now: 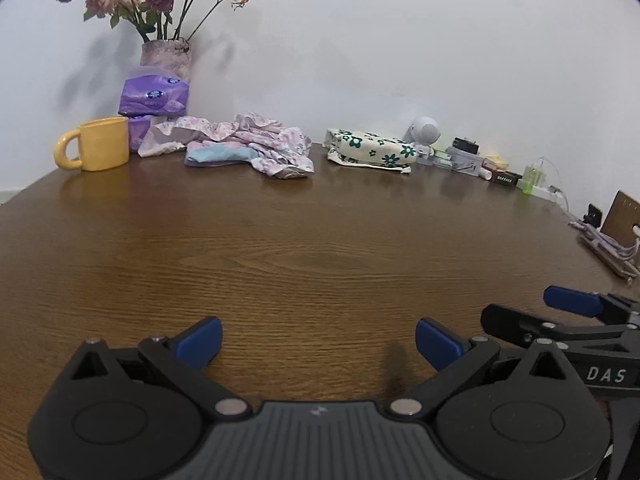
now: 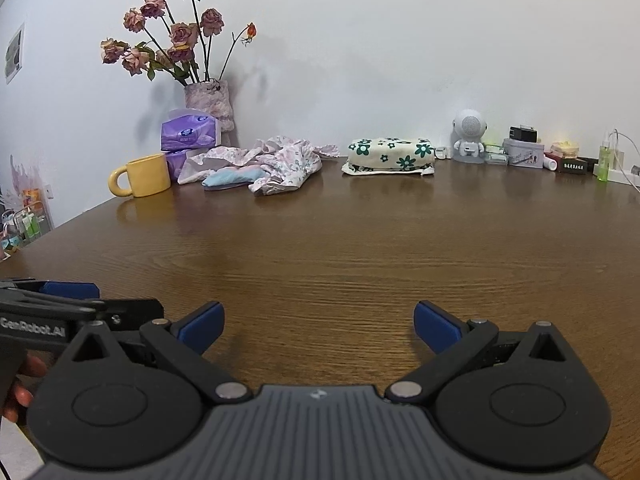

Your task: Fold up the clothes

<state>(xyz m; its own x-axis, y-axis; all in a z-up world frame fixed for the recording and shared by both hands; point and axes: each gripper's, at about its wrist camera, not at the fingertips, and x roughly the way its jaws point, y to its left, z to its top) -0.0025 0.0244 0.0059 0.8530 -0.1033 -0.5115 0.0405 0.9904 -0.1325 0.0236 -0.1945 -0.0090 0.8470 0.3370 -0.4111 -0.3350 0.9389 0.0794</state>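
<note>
A crumpled heap of pink floral clothes lies at the far side of the brown wooden table, with a light blue piece tucked into it. To its right rests a folded cream cloth with green flowers. My left gripper is open over the near table edge, holding nothing. My right gripper is open too, beside it and far from the clothes. Each gripper shows at the edge of the other's view.
A yellow mug, purple tissue packs and a vase of dried roses stand at the back left. A white robot figure, small boxes and bottles line the back right. A hand holds the left gripper.
</note>
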